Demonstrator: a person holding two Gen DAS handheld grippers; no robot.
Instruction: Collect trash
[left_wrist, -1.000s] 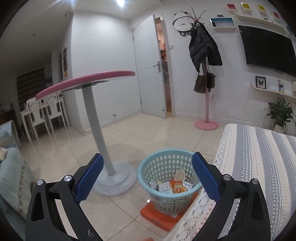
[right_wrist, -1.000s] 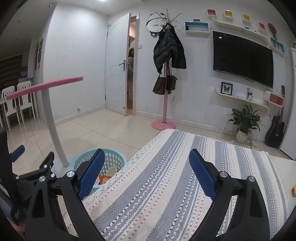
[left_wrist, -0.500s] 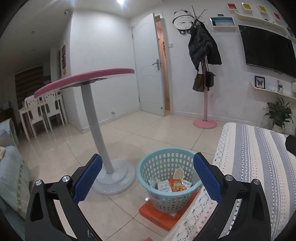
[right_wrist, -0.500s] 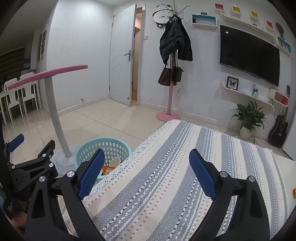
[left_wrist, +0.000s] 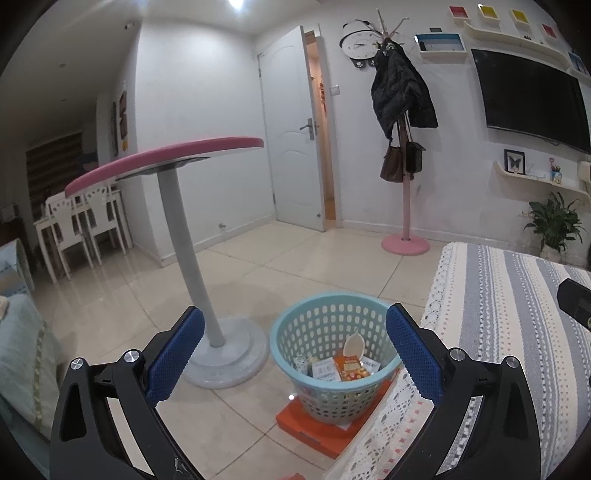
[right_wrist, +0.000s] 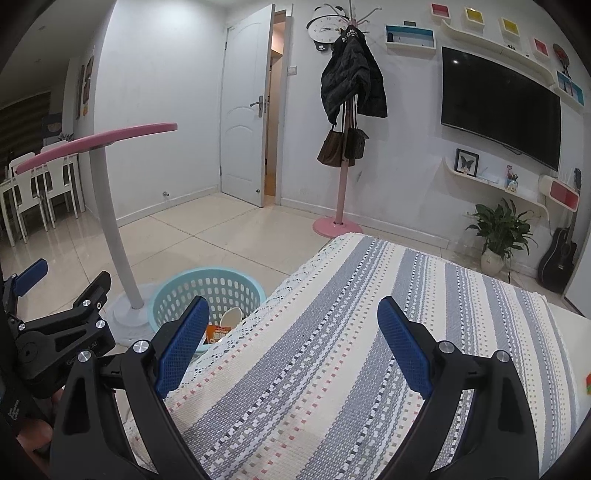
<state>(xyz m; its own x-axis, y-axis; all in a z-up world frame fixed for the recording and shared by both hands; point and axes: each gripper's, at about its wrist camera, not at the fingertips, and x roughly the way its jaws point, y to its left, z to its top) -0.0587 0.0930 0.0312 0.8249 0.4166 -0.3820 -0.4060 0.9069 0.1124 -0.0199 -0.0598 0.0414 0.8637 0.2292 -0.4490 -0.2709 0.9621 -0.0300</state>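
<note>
Basket (left_wrist: 334, 363) below left gripper (left_wrist: 295, 350) (jaws spread, empty); right gripper (right_wrist: 293, 350) likewise.

A home living room is showing: wall television (right_wrist: 498, 114), coat stand (right_wrist: 345, 122), potted plant (right_wrist: 498, 232), guitar (right_wrist: 559, 254), dining chairs (left_wrist: 79, 221).

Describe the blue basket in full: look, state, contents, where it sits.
The basket is a round, light-blue plastic bin with oval holes all over its wall and a solid rolled rim. It stands upright on an orange box on the tiled floor, between the pedestal table's base and the edge of the striped cloth. Inside lie a pale spoon-like piece, an orange packet and several small white wrappers. Neither gripper touches it.
</note>
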